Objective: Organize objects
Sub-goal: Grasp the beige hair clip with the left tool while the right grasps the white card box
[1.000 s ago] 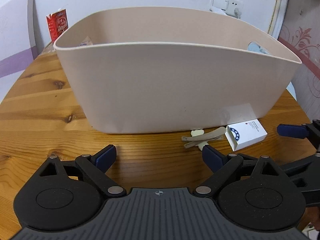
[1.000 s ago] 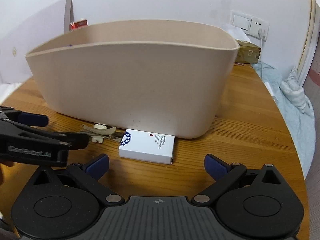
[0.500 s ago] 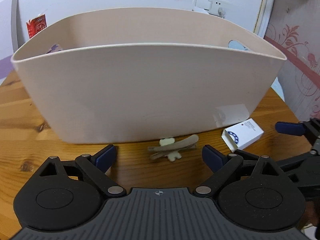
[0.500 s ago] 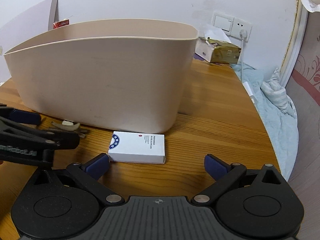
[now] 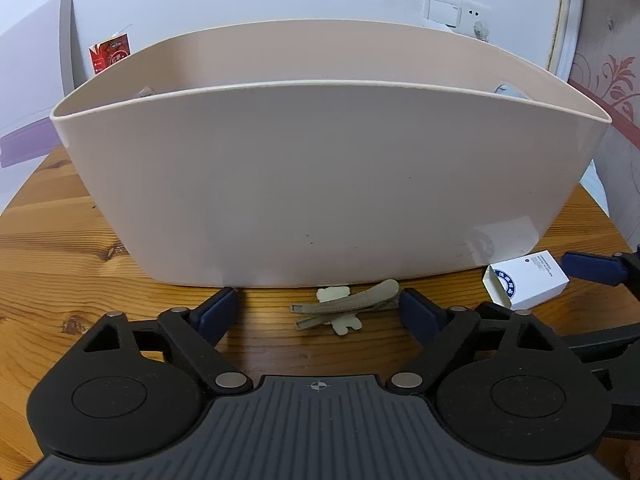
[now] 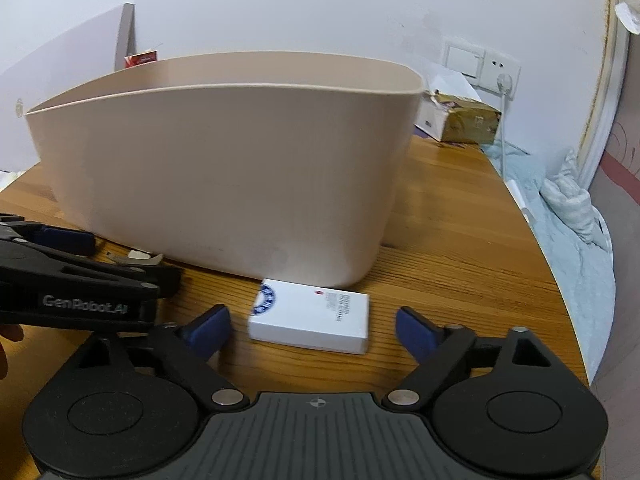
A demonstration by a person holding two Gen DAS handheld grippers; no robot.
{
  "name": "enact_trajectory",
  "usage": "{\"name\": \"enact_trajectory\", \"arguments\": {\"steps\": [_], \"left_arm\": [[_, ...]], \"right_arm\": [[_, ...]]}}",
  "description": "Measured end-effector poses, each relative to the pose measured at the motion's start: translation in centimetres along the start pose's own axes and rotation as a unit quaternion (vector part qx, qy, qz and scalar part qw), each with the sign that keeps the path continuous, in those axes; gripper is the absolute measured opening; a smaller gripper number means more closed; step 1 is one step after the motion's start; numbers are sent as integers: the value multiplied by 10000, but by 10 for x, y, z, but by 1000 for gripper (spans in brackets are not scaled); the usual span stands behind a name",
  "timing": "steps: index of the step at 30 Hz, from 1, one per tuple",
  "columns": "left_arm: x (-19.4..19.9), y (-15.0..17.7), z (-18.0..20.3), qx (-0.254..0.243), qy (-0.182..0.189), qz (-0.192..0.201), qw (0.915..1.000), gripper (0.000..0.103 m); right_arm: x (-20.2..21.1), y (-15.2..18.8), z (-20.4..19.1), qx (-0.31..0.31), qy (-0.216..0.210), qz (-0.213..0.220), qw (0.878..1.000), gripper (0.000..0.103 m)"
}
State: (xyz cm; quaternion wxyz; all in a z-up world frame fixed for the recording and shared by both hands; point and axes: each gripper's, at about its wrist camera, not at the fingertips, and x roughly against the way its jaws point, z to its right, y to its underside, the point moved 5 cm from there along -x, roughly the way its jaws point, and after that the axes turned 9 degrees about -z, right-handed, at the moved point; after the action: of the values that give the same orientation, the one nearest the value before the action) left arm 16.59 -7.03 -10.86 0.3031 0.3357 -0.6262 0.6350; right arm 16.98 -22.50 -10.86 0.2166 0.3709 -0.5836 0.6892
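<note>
A beige plastic bin [image 5: 320,184] stands on the round wooden table [image 5: 60,280]; it also shows in the right wrist view [image 6: 224,168]. A tan hair clip with a cream bear [image 5: 348,306] lies at the bin's foot, between the fingers of my open, empty left gripper [image 5: 320,312]. A white box with a blue emblem [image 6: 310,322] lies flat between the fingers of my open, empty right gripper [image 6: 312,328]; it also shows in the left wrist view [image 5: 526,280]. The left gripper's body [image 6: 80,292] is at the left in the right wrist view.
A red packet [image 5: 110,54] leans on the wall behind the bin. A cardboard box [image 6: 460,120] sits at the table's back right, under wall sockets [image 6: 484,66]. Light blue cloth [image 6: 572,240] lies beyond the table's right edge.
My left gripper has moved closer to the hair clip, which now lies between its fingers. My right gripper has closed in on the white box, which now lies between its fingers.
</note>
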Motion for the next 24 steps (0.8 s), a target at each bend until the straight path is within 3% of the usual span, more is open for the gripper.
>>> {"name": "enact_trajectory", "arguments": {"steps": [2,4,9,24], "left_arm": [[7,5,-5,27,-19,12,10000,78],[13,6,-5,6,4,48,10000,61],[17,5,-6,-76,118,70,9999,49],[46,12,-27,29,543,-72,9985,49]], "right_arm": [[3,0,-5,2,-68,25,10000,69],[5,0,-9,-42,-185,32,9998,58],[8,0,-13,-156,-101,15,9998,57],[57,3,-23,-351,-192,277,9988,57]]}}
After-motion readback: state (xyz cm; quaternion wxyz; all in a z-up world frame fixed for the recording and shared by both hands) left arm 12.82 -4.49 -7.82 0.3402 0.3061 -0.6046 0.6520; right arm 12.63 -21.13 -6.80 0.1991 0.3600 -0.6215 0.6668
